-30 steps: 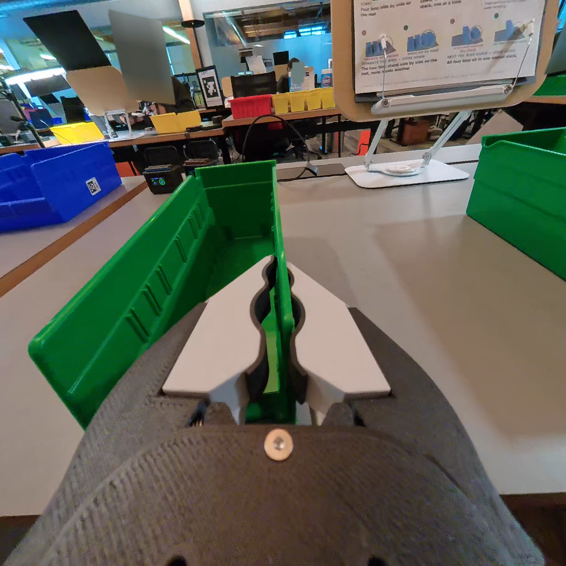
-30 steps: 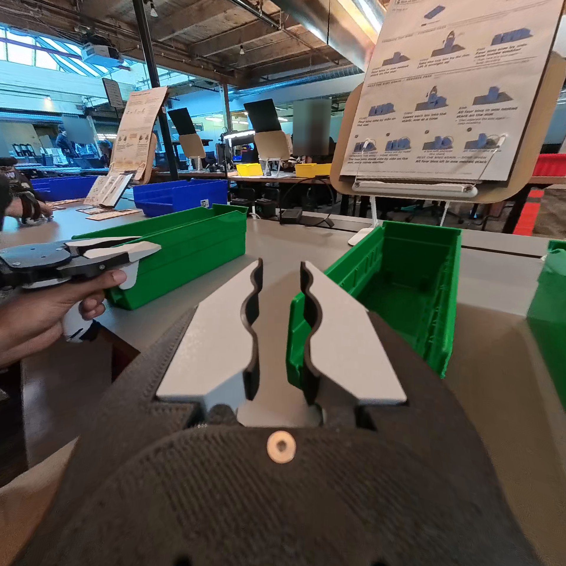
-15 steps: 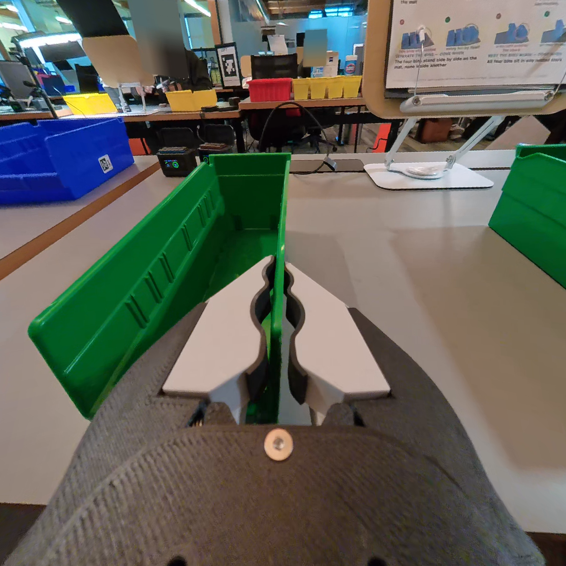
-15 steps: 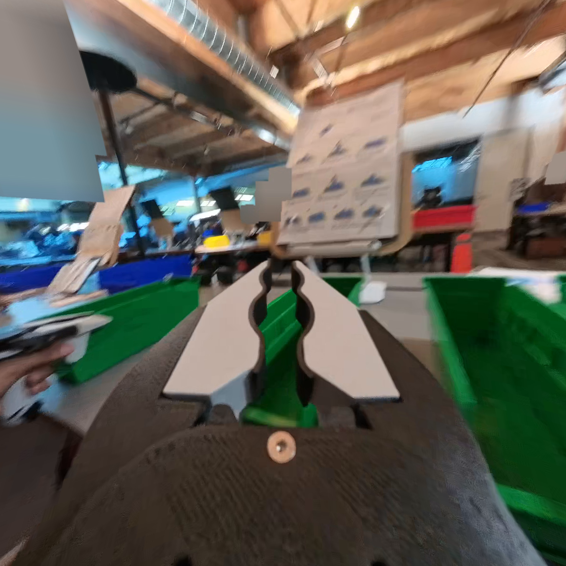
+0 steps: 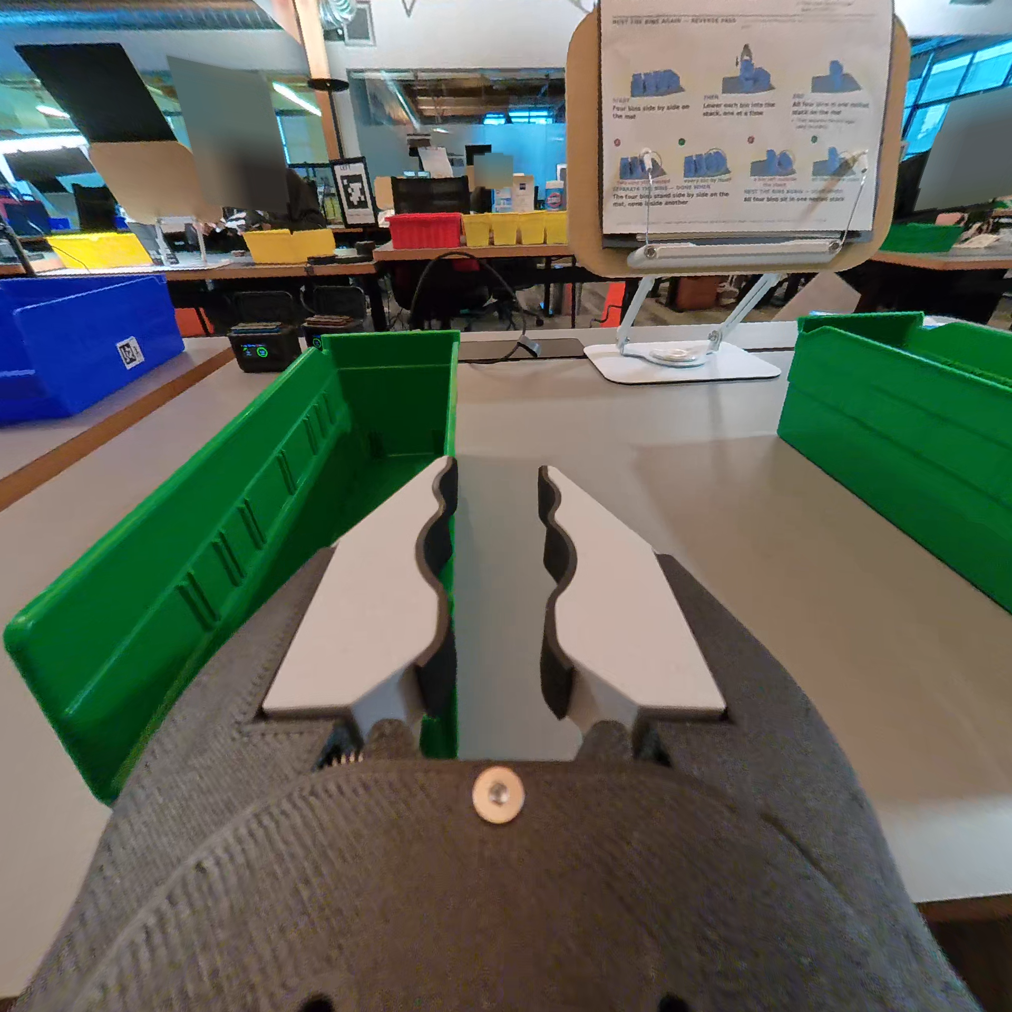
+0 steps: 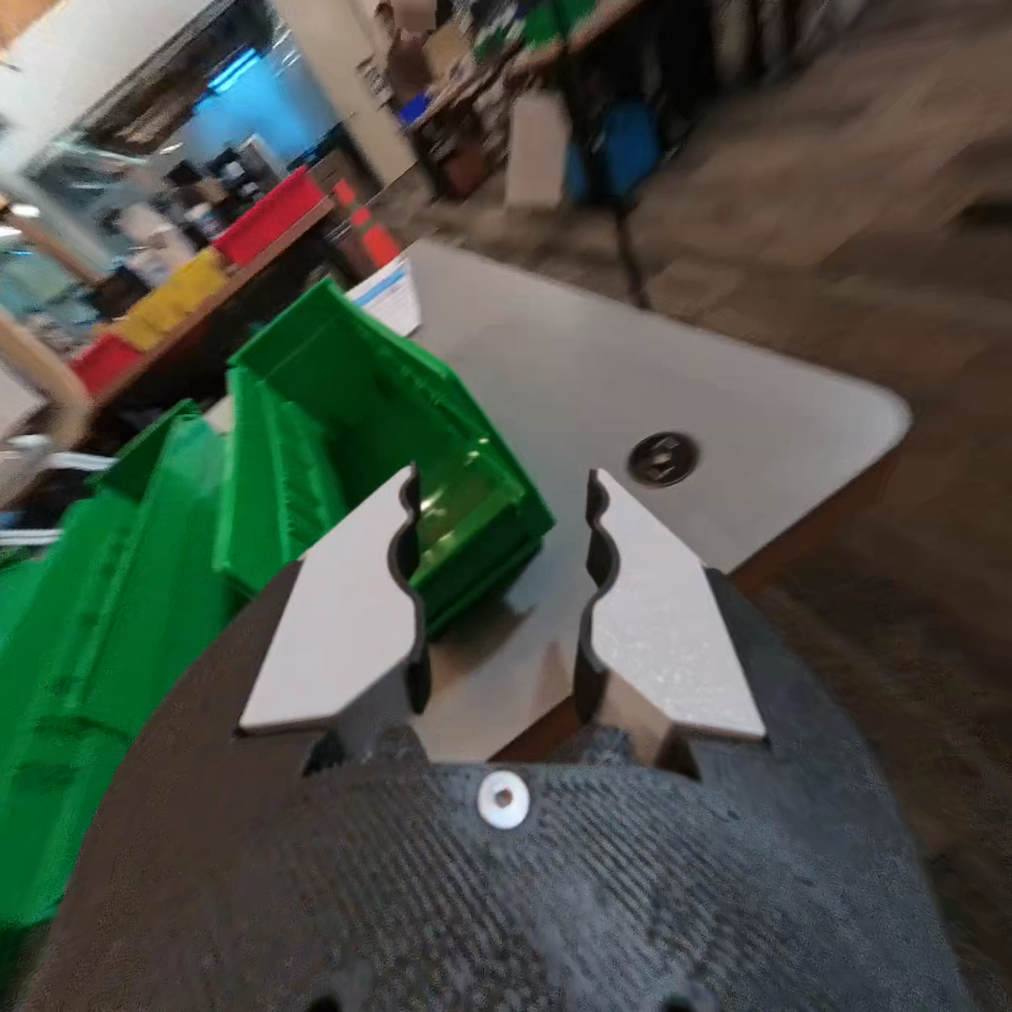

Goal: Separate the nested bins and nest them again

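Note:
A long green bin (image 5: 230, 547) rests on the grey table (image 5: 684, 547) at the left of the left wrist view. My left gripper (image 5: 495, 471) is open. The bin's right wall runs between the jaws, close along the left finger (image 5: 372, 602) and apart from the right finger. A second green bin (image 5: 903, 438) stands at the right. The right wrist view is blurred and tilted. My right gripper (image 6: 501, 482) is open and empty above the table, beside the near corner of a green bin (image 6: 356, 427). Another green bin (image 6: 109, 602) lies to its left.
An instruction board on a white stand (image 5: 734, 137) is at the table's back. Blue bins (image 5: 82, 350) sit on the neighbouring table at left. In the right wrist view, the table's rounded corner (image 6: 876, 416), a round grommet (image 6: 662, 457) and a paper sheet (image 6: 389, 295) show.
My left gripper has opened and let go of the green bin's right wall. My right gripper has swung fast to the right, opened wider and tilted toward the table corner.

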{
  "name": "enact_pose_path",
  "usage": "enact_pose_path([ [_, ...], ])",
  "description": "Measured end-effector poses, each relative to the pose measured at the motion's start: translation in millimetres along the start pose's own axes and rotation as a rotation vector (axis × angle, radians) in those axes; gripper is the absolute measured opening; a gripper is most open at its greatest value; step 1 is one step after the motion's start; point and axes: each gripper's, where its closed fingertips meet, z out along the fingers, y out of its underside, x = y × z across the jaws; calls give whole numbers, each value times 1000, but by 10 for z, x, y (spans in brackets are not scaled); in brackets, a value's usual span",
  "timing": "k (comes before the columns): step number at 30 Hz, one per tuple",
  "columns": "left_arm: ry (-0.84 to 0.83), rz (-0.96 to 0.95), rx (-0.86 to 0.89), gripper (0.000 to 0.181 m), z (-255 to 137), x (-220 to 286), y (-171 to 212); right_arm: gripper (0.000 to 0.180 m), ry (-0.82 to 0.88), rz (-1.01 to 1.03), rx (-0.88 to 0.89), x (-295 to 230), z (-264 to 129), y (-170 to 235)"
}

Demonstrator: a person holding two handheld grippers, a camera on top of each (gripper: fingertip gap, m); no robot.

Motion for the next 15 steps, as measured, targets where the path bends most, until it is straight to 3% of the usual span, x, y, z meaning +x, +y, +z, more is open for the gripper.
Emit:
enact_pose_path([
  [2,4,-2,3,27,-1,0,-1,66,-68,64,-49,-67,67,37],
  [6,16,6,9,29,-15,17,3,67,7,-110,-14,19,188,-40],
  [11,8,19,18,27,-51,-15,-10,41,-35,-135,-144,-27,381,194],
  [13,6,19,11,27,-58,-22,-4,21,-15,-139,-135,6,386,204],
  [15,3,11,15,27,-71,-36,-22,17,-43,-146,-158,-29,349,231],
])
